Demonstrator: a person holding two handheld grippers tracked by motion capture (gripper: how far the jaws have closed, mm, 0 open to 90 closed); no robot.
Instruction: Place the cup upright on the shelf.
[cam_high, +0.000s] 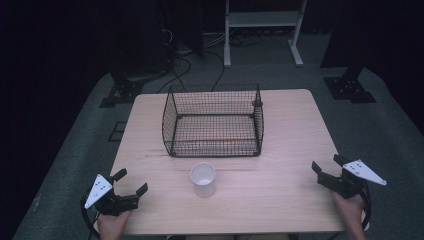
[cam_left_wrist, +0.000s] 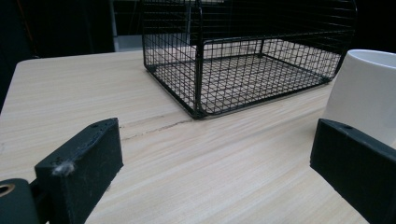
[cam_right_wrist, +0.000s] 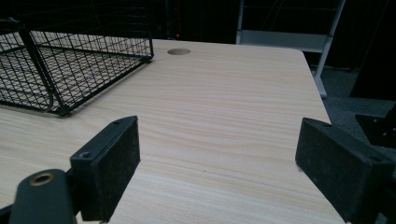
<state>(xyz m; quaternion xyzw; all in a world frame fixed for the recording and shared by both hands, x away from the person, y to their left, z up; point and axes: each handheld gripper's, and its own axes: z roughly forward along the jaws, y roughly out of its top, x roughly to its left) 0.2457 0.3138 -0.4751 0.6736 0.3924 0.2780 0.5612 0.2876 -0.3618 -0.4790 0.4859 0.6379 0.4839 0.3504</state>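
A white paper cup (cam_high: 203, 179) stands upright on the wooden table (cam_high: 280, 200), just in front of a black wire basket (cam_high: 214, 121) with nothing in it. My left gripper (cam_high: 132, 181) rests at the table's front left corner, open, nothing between its jaws. From its own view the cup (cam_left_wrist: 369, 93) stands ahead to the right and the basket (cam_left_wrist: 243, 60) farther off. My right gripper (cam_high: 327, 165) sits at the front right edge, open and holding nothing. Its view has the basket's corner (cam_right_wrist: 70, 60) ahead to the left, with bare table between the jaws.
Beyond the table lie a grey floor, black stand bases (cam_high: 350, 90), cables (cam_high: 182, 65) and a white metal frame (cam_high: 262, 30). A round cable hole (cam_right_wrist: 179, 51) sits near the table's far edge.
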